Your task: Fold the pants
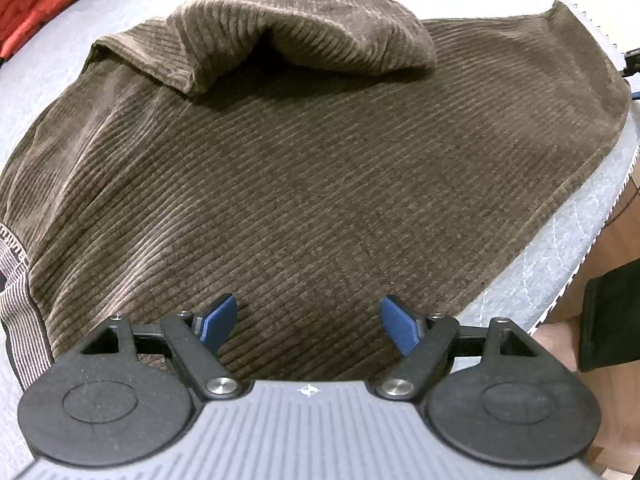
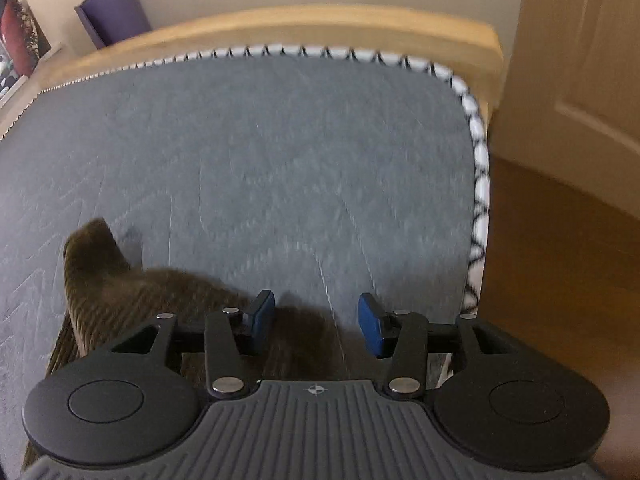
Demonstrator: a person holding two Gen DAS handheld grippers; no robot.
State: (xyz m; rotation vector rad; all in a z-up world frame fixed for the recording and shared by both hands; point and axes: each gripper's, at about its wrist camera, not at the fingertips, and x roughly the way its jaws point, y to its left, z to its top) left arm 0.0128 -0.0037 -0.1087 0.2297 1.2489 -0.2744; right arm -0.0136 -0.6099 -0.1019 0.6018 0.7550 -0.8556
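Note:
Brown corduroy pants [image 1: 304, 184] lie spread over a grey mattress [image 1: 560, 264], with one part folded back into a loose hump [image 1: 304, 28] at the far side. A striped inner waistband [image 1: 16, 300] shows at the left edge. My left gripper [image 1: 308, 320] hangs open just above the cloth, and its blue pads [image 1: 218, 326] hold nothing. The right wrist view is blurred. There, an end of the pants [image 2: 104, 280] lies at the lower left. My right gripper [image 2: 316, 320] stands open over the cloth's edge, with its pads [image 2: 370, 324] apart and not pressing on it.
The mattress [image 2: 280, 152] has a white zigzag-stitched border [image 2: 478, 184] and sits in a wooden bed frame [image 2: 280, 28]. Wooden floor [image 2: 560, 260] and a door [image 2: 580, 80] lie to the right. A purple item [image 2: 112, 12] leans on the wall. Red cloth [image 1: 24, 0] lies far left.

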